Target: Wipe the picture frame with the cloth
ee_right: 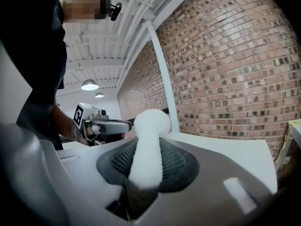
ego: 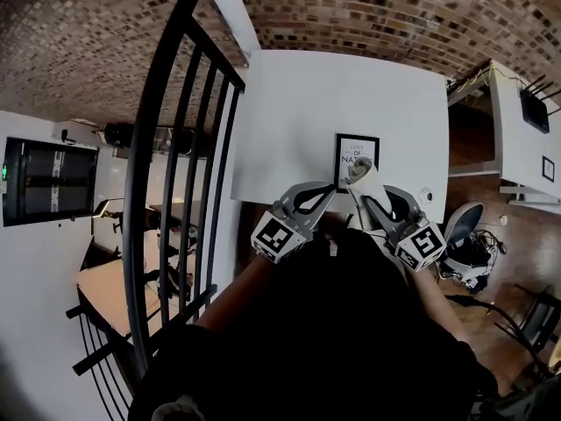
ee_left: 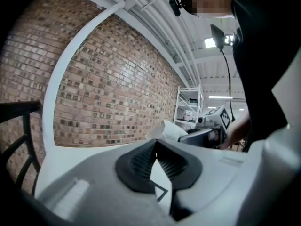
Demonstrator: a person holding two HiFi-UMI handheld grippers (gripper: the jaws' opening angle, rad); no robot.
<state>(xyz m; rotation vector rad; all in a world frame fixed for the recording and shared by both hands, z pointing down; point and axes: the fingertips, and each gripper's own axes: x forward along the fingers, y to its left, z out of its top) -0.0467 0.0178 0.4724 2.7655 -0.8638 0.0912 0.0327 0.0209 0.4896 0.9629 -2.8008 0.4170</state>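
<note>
Evidently the wiping was only getting going. The black-edged picture frame with a white printed sheet [ego: 345, 150] lay toward the near side of the plain white tabletop [ego: 298, 121], and the rolled white fluffy cloth [ego: 361, 172] overlapped its near right part. How much of the face had been rubbed could not be judged, so most of it was probably left to wipe.

The right gripper [ego: 366, 198] had its jaws clamped on that cloth, with the roll poking out past the tips. The left gripper [ego: 328, 191] sat by the frame's near left corner, jaws closed tip to tip with nothing pinched — whether it pressed on the frame was unclear.

Beyond the table's far edge rose a red-brown brick wall [ego: 351, 7]. A black metal railing [ego: 180, 139] curved at the left — a white desk [ego: 517, 139] stood at the right.
</note>
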